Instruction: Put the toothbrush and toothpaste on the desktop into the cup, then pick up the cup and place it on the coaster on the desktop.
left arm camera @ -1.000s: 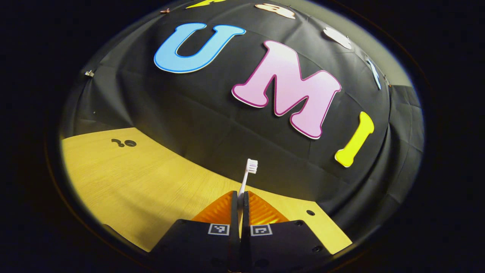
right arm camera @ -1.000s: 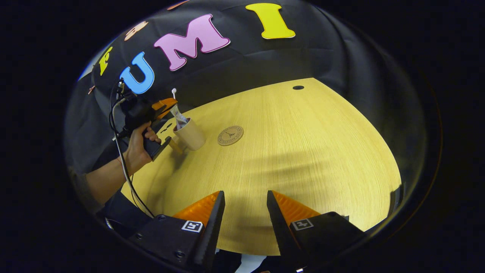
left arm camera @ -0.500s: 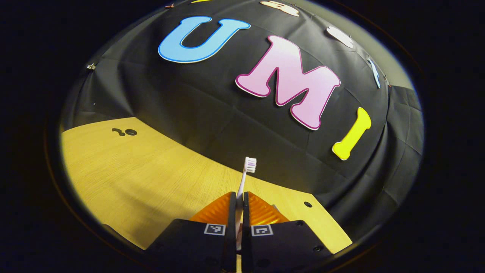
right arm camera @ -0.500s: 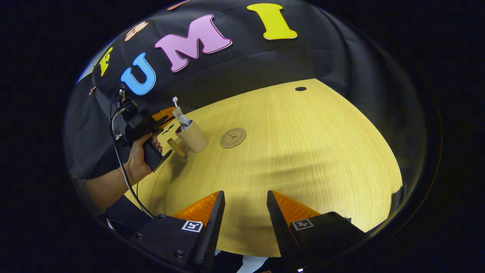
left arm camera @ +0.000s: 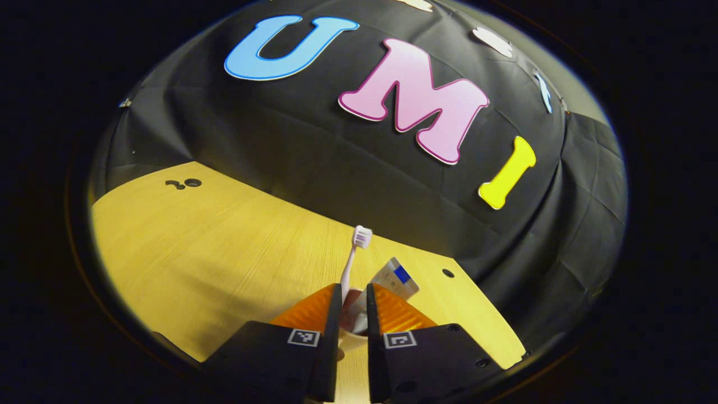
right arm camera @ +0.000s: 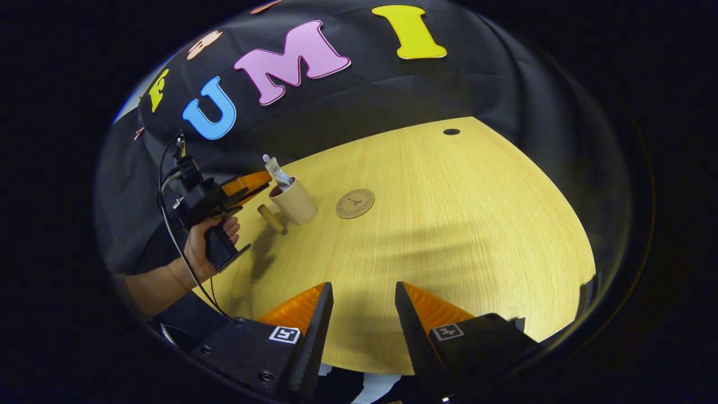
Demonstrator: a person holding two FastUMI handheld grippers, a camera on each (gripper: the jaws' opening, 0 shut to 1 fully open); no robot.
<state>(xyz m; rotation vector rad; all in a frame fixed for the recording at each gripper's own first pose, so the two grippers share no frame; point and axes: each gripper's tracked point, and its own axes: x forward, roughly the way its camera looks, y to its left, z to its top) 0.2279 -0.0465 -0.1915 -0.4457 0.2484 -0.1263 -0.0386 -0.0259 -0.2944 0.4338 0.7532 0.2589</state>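
A white toothbrush [left arm camera: 351, 258] stands head-up in the beige cup [left arm camera: 349, 338], next to a toothpaste tube [left arm camera: 392, 279] that leans in the same cup. My left gripper [left arm camera: 353, 287] is open just above the cup's mouth, its fingers parted on either side of the brush handle. The right gripper view shows the cup [right arm camera: 297, 203] with its handle toward the near side, the toothbrush [right arm camera: 267, 159] and tube [right arm camera: 278, 175] sticking out of it, and the left gripper [right arm camera: 259, 180] held by a hand beside it. The round coaster [right arm camera: 355, 203] lies right of the cup. My right gripper [right arm camera: 362, 287] is open and holds nothing.
The wooden desktop [right arm camera: 460, 224] stretches wide to the right of the coaster. It has a cable hole [right arm camera: 451, 132] near the far edge and further holes [left arm camera: 190, 183] by the booth wall. A person's forearm [right arm camera: 162, 278] reaches in from the left.
My left gripper lowered the toothbrush into the cup and opened, letting go of it. The hand holding it has drawn slightly down and back. My right gripper has stayed where it was.
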